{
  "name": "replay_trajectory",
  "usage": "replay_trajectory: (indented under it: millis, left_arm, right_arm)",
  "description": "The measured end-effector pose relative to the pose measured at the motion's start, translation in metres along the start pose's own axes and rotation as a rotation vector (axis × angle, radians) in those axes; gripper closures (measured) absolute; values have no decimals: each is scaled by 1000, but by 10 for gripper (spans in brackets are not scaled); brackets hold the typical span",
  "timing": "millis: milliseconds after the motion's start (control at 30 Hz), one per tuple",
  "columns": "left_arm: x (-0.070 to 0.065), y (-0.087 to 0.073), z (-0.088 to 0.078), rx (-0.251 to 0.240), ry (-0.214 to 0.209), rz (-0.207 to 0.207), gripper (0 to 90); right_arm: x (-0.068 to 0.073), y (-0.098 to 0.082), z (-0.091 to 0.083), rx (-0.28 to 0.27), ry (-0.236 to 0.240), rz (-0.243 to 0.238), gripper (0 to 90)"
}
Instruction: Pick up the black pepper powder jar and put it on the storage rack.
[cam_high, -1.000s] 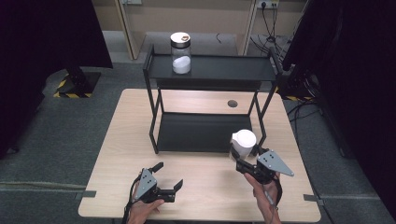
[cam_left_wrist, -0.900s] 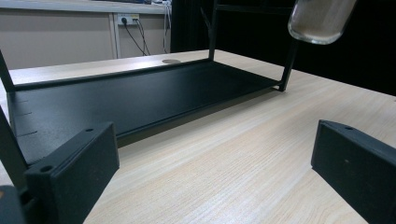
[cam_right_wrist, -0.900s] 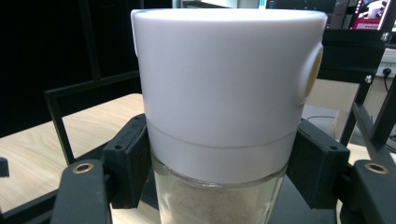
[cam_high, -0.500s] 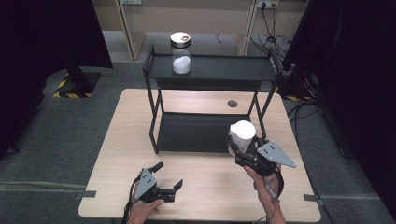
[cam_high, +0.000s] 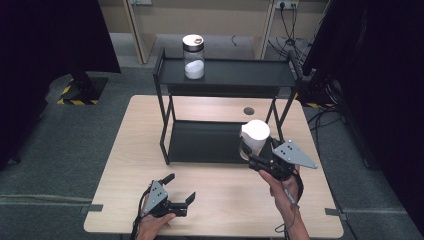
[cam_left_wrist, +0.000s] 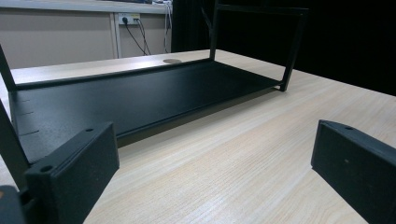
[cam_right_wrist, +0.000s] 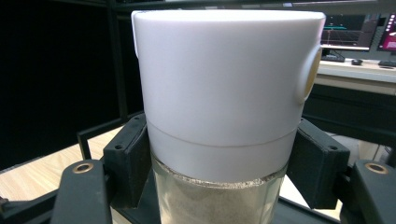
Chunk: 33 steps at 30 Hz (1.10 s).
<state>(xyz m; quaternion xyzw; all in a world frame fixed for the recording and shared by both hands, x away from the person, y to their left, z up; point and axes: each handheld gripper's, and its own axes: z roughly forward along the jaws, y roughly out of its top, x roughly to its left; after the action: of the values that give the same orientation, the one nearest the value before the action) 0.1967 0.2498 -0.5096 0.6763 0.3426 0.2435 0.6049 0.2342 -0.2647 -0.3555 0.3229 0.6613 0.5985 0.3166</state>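
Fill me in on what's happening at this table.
A person works at a wooden table with tongs in each hand. The right tongs are shut on a white-lidded jar with pale powder inside, held above the table beside the right end of a black two-level rack. A second jar stands on the rack's top shelf. The lower shelf holds nothing. The left tongs rest open near the table's front edge, holding nothing.
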Motion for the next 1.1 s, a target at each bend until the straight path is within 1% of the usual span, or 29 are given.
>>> replay_trajectory:
  millis: [300, 800, 1100]
  left_arm:
    - [0, 0, 0, -1, 2, -3, 3]
    - [1, 0, 0, -3, 3, -7, 3]
    - [1, 0, 0, -2, 3, -7, 3]
  right_arm:
    - [-5, 22, 7, -7, 35, 2, 308]
    - [-9, 67, 23, -7, 60, -12, 308]
    - [-12, 94, 34, -13, 88, 2, 308]
